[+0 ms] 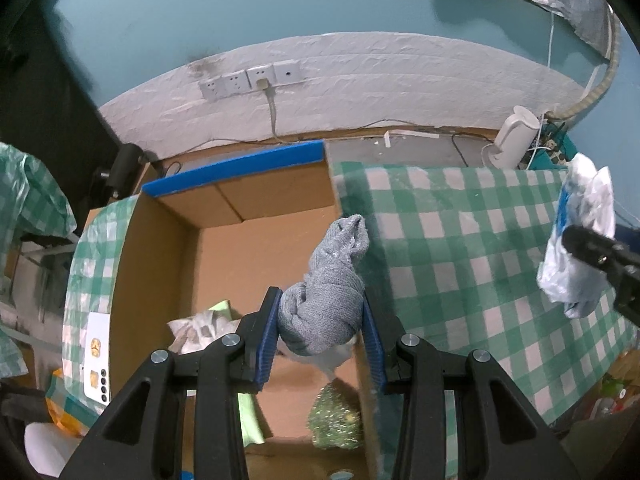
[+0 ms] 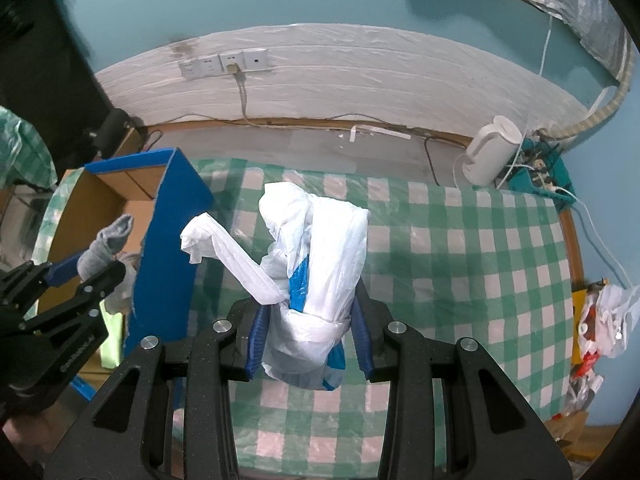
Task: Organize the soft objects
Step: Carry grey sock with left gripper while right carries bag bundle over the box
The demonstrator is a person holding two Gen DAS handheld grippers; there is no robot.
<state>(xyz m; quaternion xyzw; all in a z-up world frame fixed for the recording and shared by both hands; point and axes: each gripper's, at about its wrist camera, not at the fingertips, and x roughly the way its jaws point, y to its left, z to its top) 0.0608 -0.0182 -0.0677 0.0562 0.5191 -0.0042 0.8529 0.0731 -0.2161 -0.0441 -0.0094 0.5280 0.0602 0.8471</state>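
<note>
— Two tools, two soft things: what does each one have?

— Left tool (image 1: 322, 334) has its blue pads pressed on a rolled grey sock (image 1: 330, 292), jaws partly closed on the thick end of the roll. Right tool (image 2: 308, 328) is clamped the same way on a bunched white plastic bag (image 2: 320, 256) with blue print.

— Which way does the sock run?

— Its long axis follows the line of the fingers, thick end between the pads, thin end pointing away toward the wall. It is tilted slightly to the right at the tip.

— And where is it?

— Held in the air over the open cardboard box (image 1: 256, 204), close to the box's right wall. The box stands at the left edge of the surface (image 1: 460, 240), which carries a green and white checked cloth. At the box's near end lie a glittery green ball (image 1: 336, 420), a light green item (image 1: 250, 412) and a crumpled clear packet (image 1: 200, 330).

— The bag?

— Upright in the right tool, long axis also along the fingers, above the checked cloth and just right of the box's blue-faced wall (image 2: 172, 248). One twisted handle hangs out to the left and droops at its end.

— Are the tools near each other?

— Apart, with the box wall between them in the right wrist view.
</note>
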